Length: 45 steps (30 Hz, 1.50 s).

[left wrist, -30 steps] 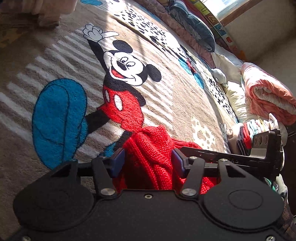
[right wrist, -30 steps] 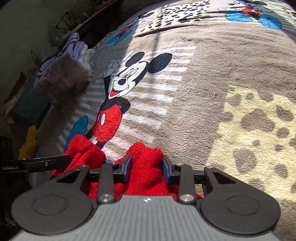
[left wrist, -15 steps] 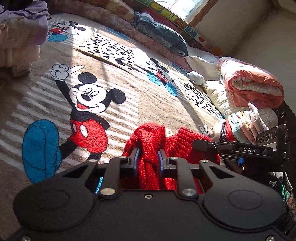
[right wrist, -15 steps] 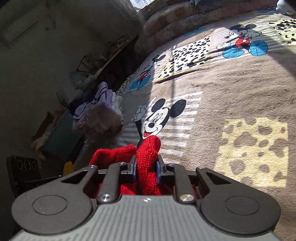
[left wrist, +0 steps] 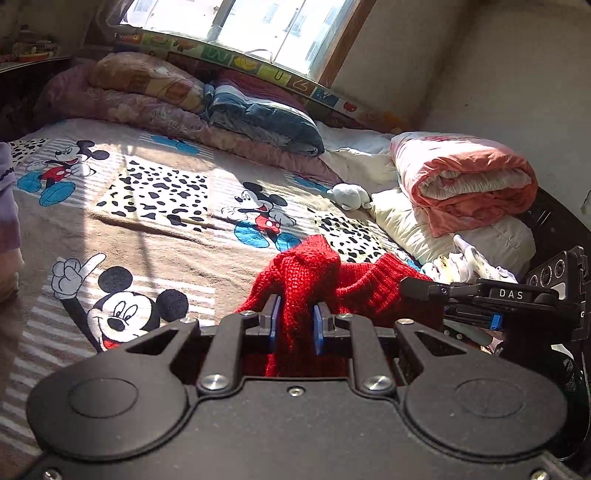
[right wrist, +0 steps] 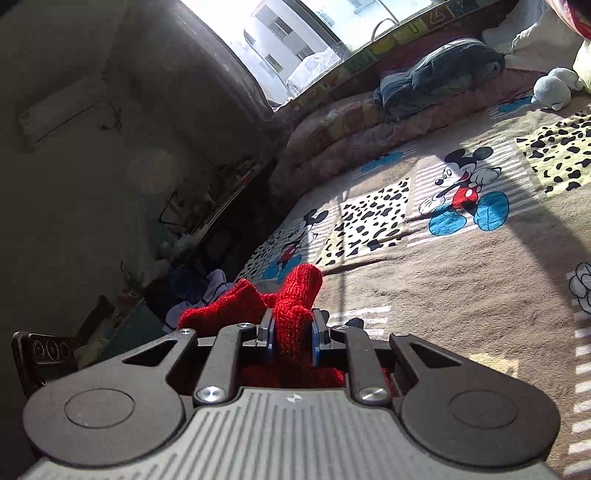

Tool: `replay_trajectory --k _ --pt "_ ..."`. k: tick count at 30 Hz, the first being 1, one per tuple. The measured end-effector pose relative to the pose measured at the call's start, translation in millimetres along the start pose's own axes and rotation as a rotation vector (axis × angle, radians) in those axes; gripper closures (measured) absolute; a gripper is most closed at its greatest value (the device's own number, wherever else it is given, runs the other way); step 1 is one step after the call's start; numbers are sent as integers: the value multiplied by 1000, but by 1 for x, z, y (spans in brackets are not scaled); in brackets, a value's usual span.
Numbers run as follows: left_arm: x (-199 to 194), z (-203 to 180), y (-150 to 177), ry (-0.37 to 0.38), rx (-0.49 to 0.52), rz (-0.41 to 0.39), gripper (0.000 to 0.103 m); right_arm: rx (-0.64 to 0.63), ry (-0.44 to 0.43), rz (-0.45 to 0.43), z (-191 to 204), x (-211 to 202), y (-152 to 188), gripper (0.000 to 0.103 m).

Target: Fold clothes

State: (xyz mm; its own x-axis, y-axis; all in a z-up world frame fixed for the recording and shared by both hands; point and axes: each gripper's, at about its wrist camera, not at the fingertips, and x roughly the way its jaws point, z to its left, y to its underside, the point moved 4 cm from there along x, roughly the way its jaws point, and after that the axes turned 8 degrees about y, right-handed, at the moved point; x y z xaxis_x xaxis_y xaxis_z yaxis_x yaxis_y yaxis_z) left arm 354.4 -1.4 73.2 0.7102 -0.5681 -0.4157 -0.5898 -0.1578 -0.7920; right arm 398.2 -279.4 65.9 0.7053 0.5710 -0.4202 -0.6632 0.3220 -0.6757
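the left gripper (left wrist: 294,328) is clamped on a bunch of the red knit (left wrist: 310,273), and the right gripper (right wrist: 293,332) pinches another bunch of it, both lifted above the bed. below spreads a brown cartoon-mouse blanket (left wrist: 155,236) with sun across it. farther off lie a white plush toy (left wrist: 349,195), a rolled pink quilt (left wrist: 465,177) on a cream pillow (left wrist: 413,221), then folded bedding (left wrist: 258,118) under a bright window (left wrist: 240,26).

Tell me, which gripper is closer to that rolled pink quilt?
Right. The rolled pink quilt lies beyond the right gripper; the left gripper sits on that one's far side.
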Motion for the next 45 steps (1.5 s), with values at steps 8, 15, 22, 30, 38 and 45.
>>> replay_trajectory --k 8,15,22,30,38,45 --pt "19 -16 -65 -26 119 -188 89 62 -31 -240 -4 -12 -79 83" --pt "34 -4 -56 -38 143 -230 96 63 -18 -224 -26 -1 -44 83" --pt "24 9 65 -37 106 -87 100 91 24 -98 -57 -7 80 83" --pt "-3 -1 162 -61 -11 -31 101 136 21 -51 -50 -35 181 83" --pt "-39 8 218 -104 -159 -25 101 78 71 9 -38 -63 246 83" --pt "-75 22 256 -50 -419 17 63 185 43 15 -45 -102 301 49"
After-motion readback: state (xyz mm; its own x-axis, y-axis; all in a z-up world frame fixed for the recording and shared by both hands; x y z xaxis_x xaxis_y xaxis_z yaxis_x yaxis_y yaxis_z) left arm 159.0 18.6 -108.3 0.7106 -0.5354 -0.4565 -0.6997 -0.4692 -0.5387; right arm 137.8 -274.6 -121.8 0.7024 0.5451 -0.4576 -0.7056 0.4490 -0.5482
